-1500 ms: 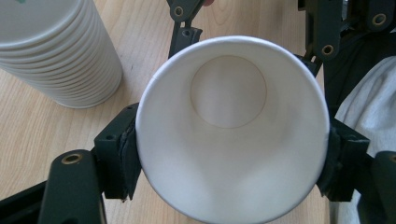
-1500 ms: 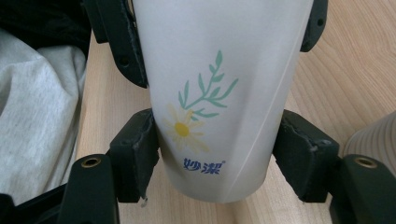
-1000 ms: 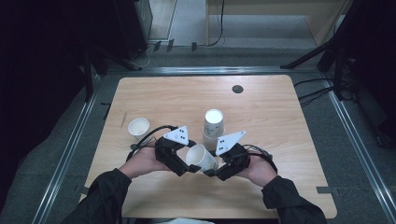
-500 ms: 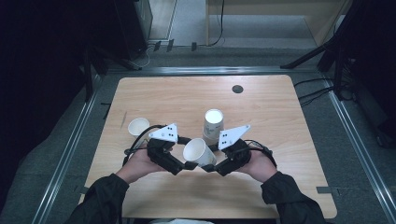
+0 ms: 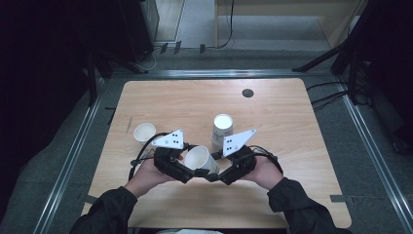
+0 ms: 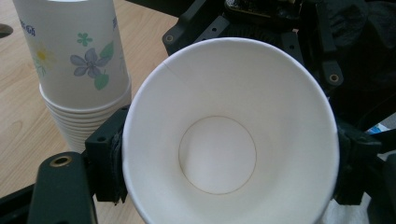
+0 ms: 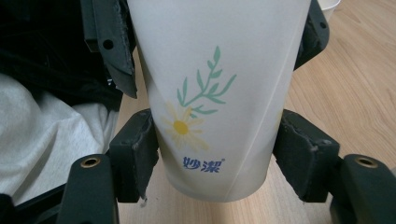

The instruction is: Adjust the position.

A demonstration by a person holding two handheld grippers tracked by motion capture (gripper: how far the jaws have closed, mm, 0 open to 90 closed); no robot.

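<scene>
A white paper cup [image 5: 199, 158] with a flower print lies on its side in the air between both grippers, low over the table's front middle. My right gripper [image 5: 216, 174] is shut on the cup [image 7: 210, 93] near its base, one pad on each side, right gripper [image 7: 212, 158]. My left gripper [image 5: 189, 171] faces the cup's open mouth [image 6: 224, 154]. Its jaws have just been closing with the cup between them, and the pads of the left gripper [image 6: 229, 163] now sit against the rim on both sides.
An upside-down stack of printed cups [image 5: 222, 129] stands just behind the grippers, close to the left gripper's jaw, stack [image 6: 84, 70]. A single upright cup [image 5: 144, 132] stands to the left. The wooden table [image 5: 292, 126] has a dark round hole [image 5: 248, 92] at the back.
The left gripper has shifted slightly left and turned, and its jaws have closed in on the cup's rim. The cup's mouth now tilts up more. The right gripper keeps its hold.
</scene>
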